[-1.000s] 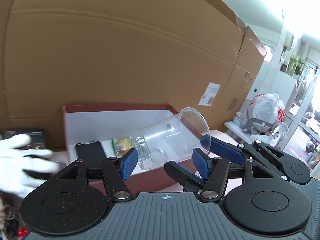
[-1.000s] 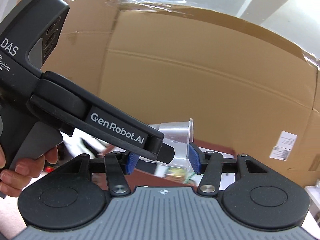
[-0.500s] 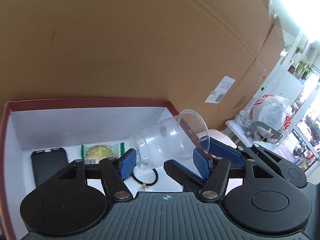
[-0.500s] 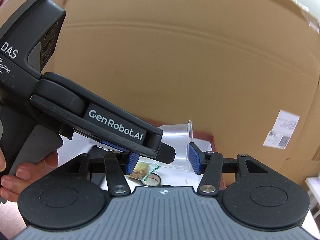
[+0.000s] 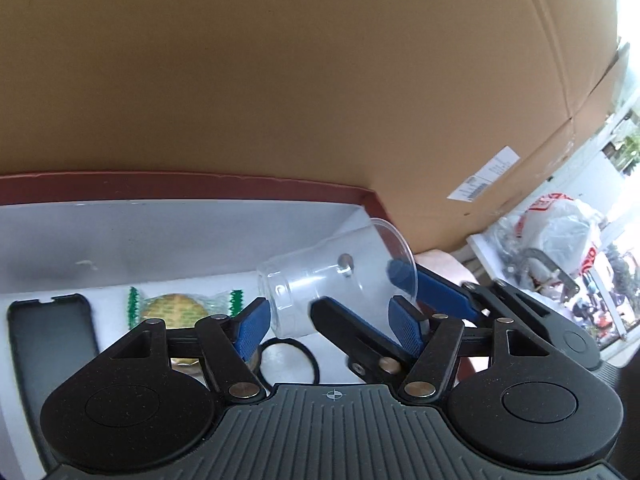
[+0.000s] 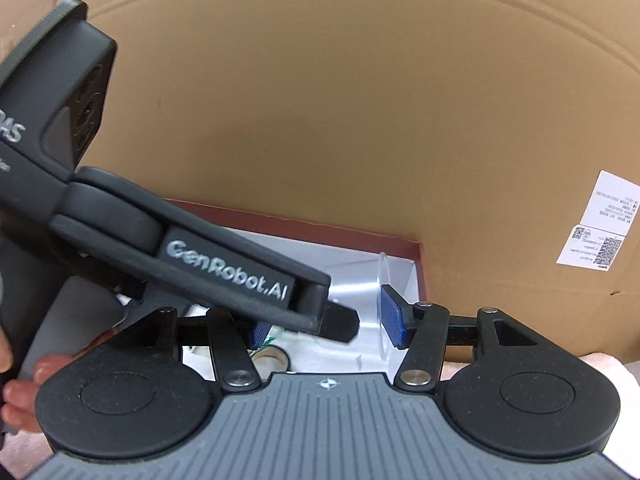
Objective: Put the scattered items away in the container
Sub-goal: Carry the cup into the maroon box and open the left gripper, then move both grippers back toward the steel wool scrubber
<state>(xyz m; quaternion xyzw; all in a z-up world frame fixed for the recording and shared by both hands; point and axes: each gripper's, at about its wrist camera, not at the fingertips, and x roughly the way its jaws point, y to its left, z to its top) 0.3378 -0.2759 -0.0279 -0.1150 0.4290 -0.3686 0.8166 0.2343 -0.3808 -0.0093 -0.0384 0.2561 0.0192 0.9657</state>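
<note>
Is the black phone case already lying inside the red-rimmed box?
Yes: in the left wrist view the phone case lies flat on the white floor of the box, left of the wrapped snack.

We look from two wrist cameras, each set just behind its own claw and tilted downward. The left view, close over the red-rimmed box (image 5: 192,184), faces the far cardboard wall (image 5: 280,80), with a window area at far right. The right view sits just right of it, facing the same wall past the left claw's body (image 6: 192,256). We share the box, the clear cup (image 5: 332,280) and the wall.
</note>
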